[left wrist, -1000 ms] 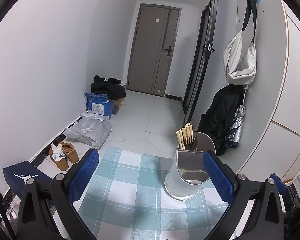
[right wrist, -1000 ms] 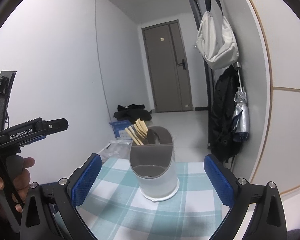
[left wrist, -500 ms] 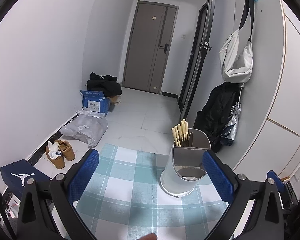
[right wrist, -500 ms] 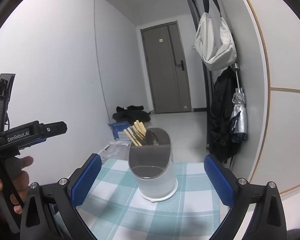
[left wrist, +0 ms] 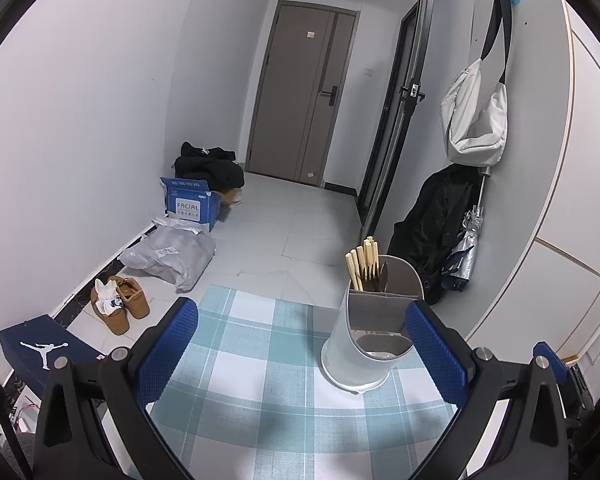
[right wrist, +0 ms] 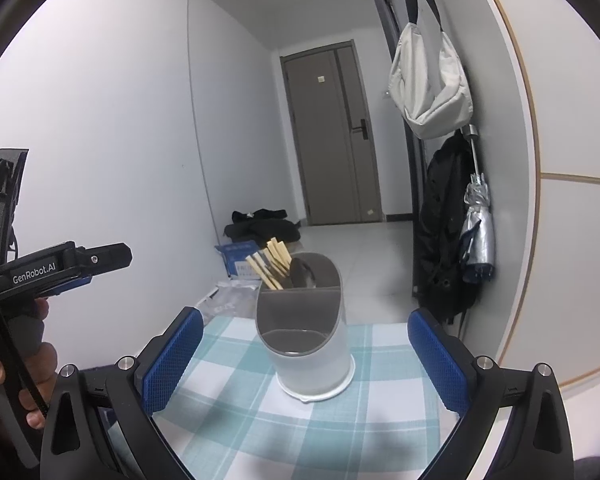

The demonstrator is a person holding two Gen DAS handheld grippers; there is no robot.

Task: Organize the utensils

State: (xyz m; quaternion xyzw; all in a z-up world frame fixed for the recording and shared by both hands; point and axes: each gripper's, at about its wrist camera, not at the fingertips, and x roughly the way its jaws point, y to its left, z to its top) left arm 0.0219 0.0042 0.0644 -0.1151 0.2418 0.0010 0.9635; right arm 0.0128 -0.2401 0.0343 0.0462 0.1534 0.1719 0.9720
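From the left wrist, the empty, wide-open left gripper (left wrist: 300,354) has the white-and-grey plastic utensil holder (left wrist: 370,340), bearing pale wooden chopsticks (left wrist: 362,264), ahead-right on the checked table (left wrist: 260,380); from the right wrist, the right gripper (right wrist: 304,358), equally wide and empty, frames it dead ahead, so sorting looks finished or paused, and any next move needs another utensil located.

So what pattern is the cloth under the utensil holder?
The cloth is a teal and white check, clearest in the left wrist view, where the utensil holder stands on it.

Right gripper (right wrist: 304,352) jaws wide apart, empty; utensil holder (right wrist: 306,344) upright on checked cloth (right wrist: 236,412), chopsticks (right wrist: 270,264) in rear compartment.
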